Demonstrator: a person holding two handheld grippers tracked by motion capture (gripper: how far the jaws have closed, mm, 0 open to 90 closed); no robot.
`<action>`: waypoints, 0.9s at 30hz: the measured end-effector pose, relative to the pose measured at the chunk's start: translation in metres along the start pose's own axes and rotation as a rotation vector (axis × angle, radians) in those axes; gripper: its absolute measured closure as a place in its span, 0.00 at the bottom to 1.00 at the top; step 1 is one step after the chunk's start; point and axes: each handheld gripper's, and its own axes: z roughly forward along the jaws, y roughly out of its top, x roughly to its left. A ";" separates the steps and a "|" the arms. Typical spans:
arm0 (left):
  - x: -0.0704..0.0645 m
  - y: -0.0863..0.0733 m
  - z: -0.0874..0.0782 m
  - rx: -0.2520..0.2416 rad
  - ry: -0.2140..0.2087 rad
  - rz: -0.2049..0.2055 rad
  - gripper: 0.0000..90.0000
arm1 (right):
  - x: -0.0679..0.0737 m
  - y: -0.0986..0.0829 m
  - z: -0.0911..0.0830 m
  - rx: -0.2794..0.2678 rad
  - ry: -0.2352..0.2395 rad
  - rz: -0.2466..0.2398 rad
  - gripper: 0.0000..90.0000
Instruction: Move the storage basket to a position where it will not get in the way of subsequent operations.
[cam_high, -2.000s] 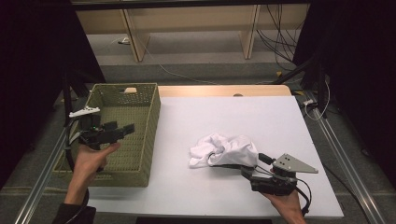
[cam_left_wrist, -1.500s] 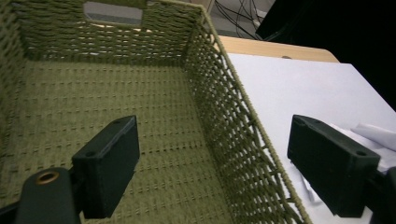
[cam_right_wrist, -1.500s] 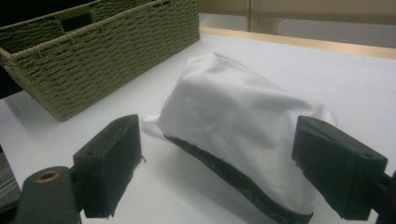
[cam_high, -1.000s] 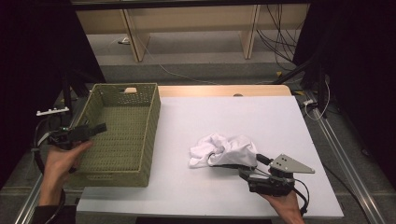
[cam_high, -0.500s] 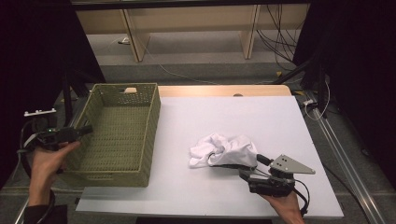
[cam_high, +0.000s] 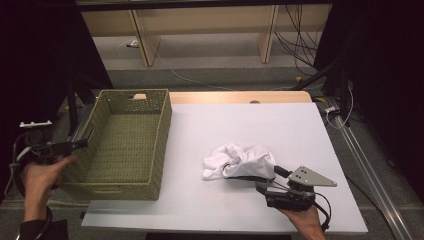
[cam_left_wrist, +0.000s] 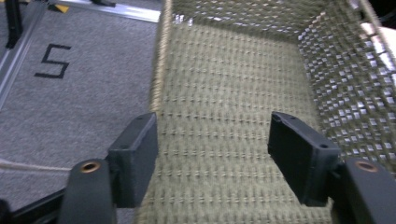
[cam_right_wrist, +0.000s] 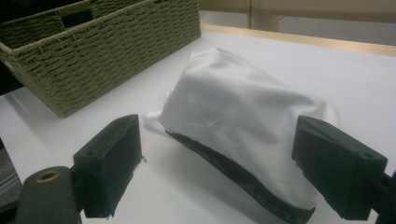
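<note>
Progress: the white cloth (cam_high: 239, 161) is not yet gripped and lies crumpled on the tabletop (cam_high: 260, 120); the woven basket (cam_high: 122, 142) is seen empty.
Left to do: gripping, lifting, presumably placing in the basket.
Right claw (cam_high: 265, 186): opened wide, cloth just ahead between its jaws.
Left claw (cam_high: 80, 144): opened, nothing held, at the basket's outer wall, cloth well apart.

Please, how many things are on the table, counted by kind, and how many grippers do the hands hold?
Woven green basket: 1
Crumpled white garment: 1
Grippers, left gripper and right gripper, jaws open: 2
Total: 4
</note>
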 end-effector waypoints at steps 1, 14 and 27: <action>0.002 0.000 0.001 0.004 0.011 -0.004 0.38 | 0.000 0.000 0.000 0.000 0.000 0.000 0.19; 0.017 -0.004 0.006 0.042 0.057 -0.012 0.66 | 0.000 -0.001 -0.001 -0.003 -0.003 0.005 0.19; 0.025 -0.008 0.013 0.083 0.095 -0.002 0.92 | -0.001 -0.001 -0.002 -0.003 -0.002 0.011 0.19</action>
